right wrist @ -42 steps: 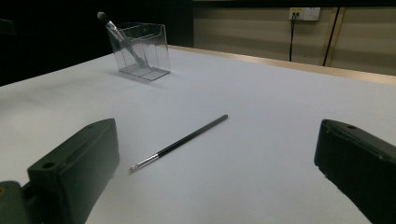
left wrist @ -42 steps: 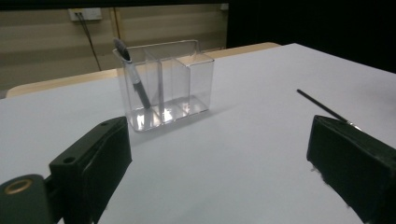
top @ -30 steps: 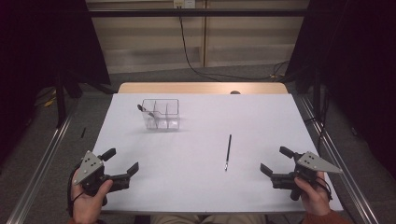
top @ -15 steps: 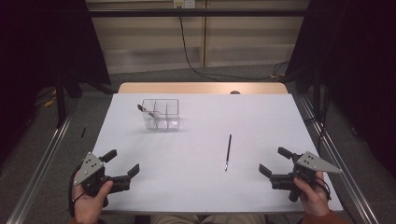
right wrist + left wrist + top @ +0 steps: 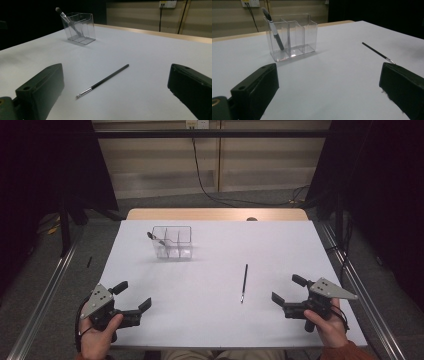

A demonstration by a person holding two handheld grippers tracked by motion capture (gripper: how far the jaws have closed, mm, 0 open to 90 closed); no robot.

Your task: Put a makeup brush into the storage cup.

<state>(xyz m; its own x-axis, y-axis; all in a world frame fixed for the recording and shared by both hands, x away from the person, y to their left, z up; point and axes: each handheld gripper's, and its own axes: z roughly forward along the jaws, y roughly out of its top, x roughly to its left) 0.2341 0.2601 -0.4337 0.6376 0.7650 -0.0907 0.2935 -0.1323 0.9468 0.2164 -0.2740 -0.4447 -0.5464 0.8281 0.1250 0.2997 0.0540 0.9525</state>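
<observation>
thin paintbrush [image 5: 244, 283] lies flat mid-bench, long axis running near-to-far, bristle tip toward the person. right gripper [image 5: 285, 290] is nearer, just right of it, jaws wide open, empty. left gripper [image 5: 133, 296] likewise open, empty, well apart.

thin black brush [image 5: 244, 283] with a silver ferrule, lying flat on the white table [image 5: 280, 250] (ferrule end toward the person); clear three-compartment holder [image 5: 172, 242], upright, well apart at far left, one dark brush [image 5: 273, 29] leaning in its end compartment.
</observation>
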